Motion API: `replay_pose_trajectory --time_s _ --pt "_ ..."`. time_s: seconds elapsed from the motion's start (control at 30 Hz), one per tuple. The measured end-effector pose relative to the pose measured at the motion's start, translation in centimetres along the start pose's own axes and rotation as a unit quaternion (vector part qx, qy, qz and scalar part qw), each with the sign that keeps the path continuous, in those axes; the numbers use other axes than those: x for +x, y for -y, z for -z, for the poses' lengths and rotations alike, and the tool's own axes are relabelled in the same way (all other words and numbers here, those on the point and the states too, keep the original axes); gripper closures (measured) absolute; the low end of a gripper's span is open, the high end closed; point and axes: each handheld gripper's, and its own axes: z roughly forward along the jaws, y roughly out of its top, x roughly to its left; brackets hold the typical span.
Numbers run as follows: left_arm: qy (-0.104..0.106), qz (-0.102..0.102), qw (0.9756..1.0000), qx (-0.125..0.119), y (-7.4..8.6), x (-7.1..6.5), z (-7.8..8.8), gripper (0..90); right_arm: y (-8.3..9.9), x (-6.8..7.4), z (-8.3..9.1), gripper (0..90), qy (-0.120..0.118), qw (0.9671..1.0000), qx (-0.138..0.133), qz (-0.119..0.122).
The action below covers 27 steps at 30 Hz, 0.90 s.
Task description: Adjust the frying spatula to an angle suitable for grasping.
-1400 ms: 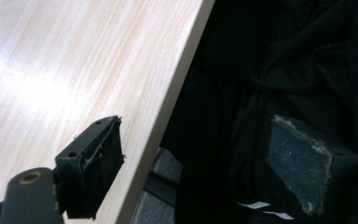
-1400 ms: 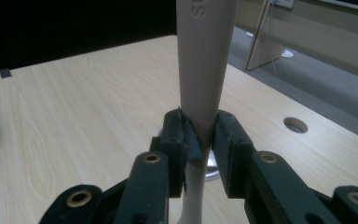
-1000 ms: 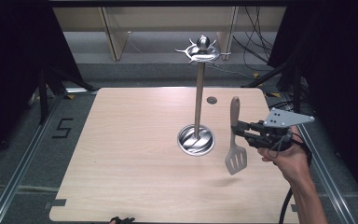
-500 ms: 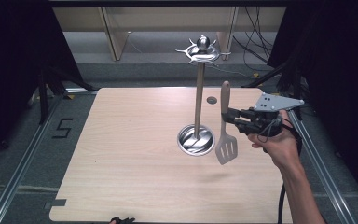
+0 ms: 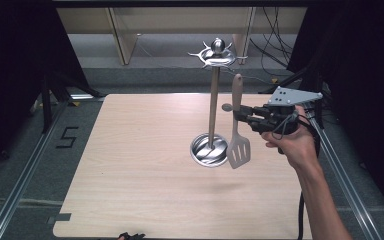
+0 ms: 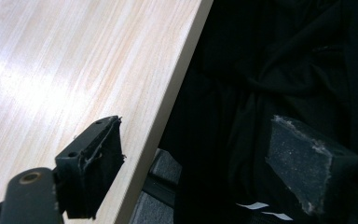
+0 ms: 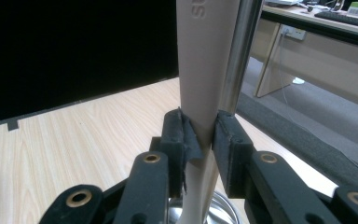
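Comparing with the earlier high view, the right gripper has carried the slotted spatula up beside the utensil stand, clear of the worktop. Left gripper view: left gripper apart, empty, at the worktop's edge. Right gripper view: pads clamped on the spatula's handle.

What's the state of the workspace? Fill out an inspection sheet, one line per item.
Surface: wooden table, bare apart from the stand.
Job's things: slotted spatula held upright, blade down, beside the stand pole; round steel base on the table.
Clutter: nothing seen.
Grippers: right gripper clamps the spatula handle; left gripper jaws apart, empty, at the table edge.
Cables: black cables on the floor behind.
Surroundings: black curtains, grey floor, metal rails.
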Motion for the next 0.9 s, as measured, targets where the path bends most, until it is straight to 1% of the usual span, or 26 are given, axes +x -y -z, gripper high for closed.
replay_pose_trajectory --time_s 0.03,0.07,0.13,0.17,0.2,0.23,0.33,0.37,0.4,0.43,0.47,0.5,0.53,0.57,0.6,0.63,0.7,0.77,0.8,0.83,0.87,0.9 --pt "0.0 0.0 1.0 0.0 0.0 0.0 0.0 17.3 -0.1 0.0 0.0 75.7 0.005 1.0 -0.001 -0.005" --pt "0.0 0.0 1.0 0.0 0.0 0.0 0.0 17.3 -0.1 0.0 -0.1 75.7 -0.001 1.0 0.002 -0.009" --pt "0.0 0.0 1.0 0.0 0.0 0.0 0.0 17.3 -0.3 -0.1 -0.2 75.7 -0.001 1.0 0.002 -0.009" --pt "0.0 0.0 1.0 0.0 0.0 0.0 0.0 17.3 -0.5 -0.1 -0.3 75.7 0.003 1.0 0.002 -0.003" --pt "0.0 0.0 1.0 0.0 0.0 0.0 0.0 17.3 -0.6 -0.2 -0.3 75.7 0.003 1.0 0.005 -0.002" --pt "-0.002 0.0 1.0 0.0 0.0 0.0 0.0 17.3 -0.6 -0.1 -0.4 75.7 0.001 0.9999 0.005 -0.01" --pt "-0.003 0.0 1.0 0.0 0.0 0.0 0.0 17.2 -1.0 -0.4 -0.6 75.6 0.008 0.9999 0.005 -0.007" --pt "-0.003 0.0 1.0 0.0 0.0 0.0 0.0 17.3 -1.1 -0.4 -0.6 75.7 0.004 0.9999 0.01 -0.013" --pt "-0.003 0.0 1.0 0.0 0.0 0.0 0.0 17.3 -1.1 -0.4 -0.8 75.6 0.009 0.9999 0.003 -0.012" --pt "-0.003 0.0 1.0 0.0 0.0 0.0 0.1 17.3 -1.1 -0.3 -0.9 75.7 0.009 0.9998 0.004 -0.017" --pt "-0.003 0.0 1.0 0.0 0.0 0.0 0.1 17.3 -1.2 -0.5 -1.0 75.7 0.011 0.9999 0.002 -0.01" --pt "-0.003 0.0 1.0 0.0 0.0 0.0 0.1 17.3 -1.2 -0.5 -1.0 75.7 0.011 0.9999 0.002 -0.01" --pt "-0.003 0.0 1.0 0.0 0.0 0.0 0.0 17.3 -1.2 -0.5 -1.0 75.7 0.001 0.9998 0.014 -0.016" --pt "-0.002 0.0 1.0 0.0 0.0 -0.1 0.0 17.3 -1.2 -0.6 -1.1 75.6 -0.001 0.9998 0.013 -0.015" --pt "-0.001 -0.001 1.0 0.0 0.0 0.0 0.0 17.3 -1.2 -0.7 -1.1 75.6 0.004 0.9998 0.015 -0.012" --pt "-0.002 -0.001 1.0 0.0 0.0 -0.1 0.0 17.3 -1.2 -0.7 -1.2 75.6 0.003 0.9997 0.016 -0.016" --pt "-0.002 -0.001 1.0 0.0 0.0 -0.1 0.0 17.3 -1.2 -0.8 -1.4 75.7 0.007 0.9998 0.012 -0.014" --pt "-0.002 0.0 1.0 0.0 0.0 0.0 0.0 17.3 -1.2 -1.0 -1.5 75.6 0.005 0.9997 0.015 -0.016" --pt "-0.003 0.0 1.0 0.0 0.0 0.0 0.1 17.3 -1.1 -1.0 -1.7 75.7 -0.002 0.9997 0.017 -0.02" --pt "-0.003 0.0 1.0 0.0 0.0 0.0 0.1 17.3 -1.1 -1.0 -1.7 75.6 -0.001 0.9997 0.016 -0.019" --pt "-0.002 0.0 1.0 0.0 0.0 0.0 0.1 17.3 -1.1 -0.9 -1.7 75.6 0.007 0.9997 0.014 -0.02" --pt "-0.002 0.0 1.0 0.0 0.0 0.0 0.1 17.3 -1.1 -1.0 -1.8 75.6 0.008 0.9997 0.013 -0.02"
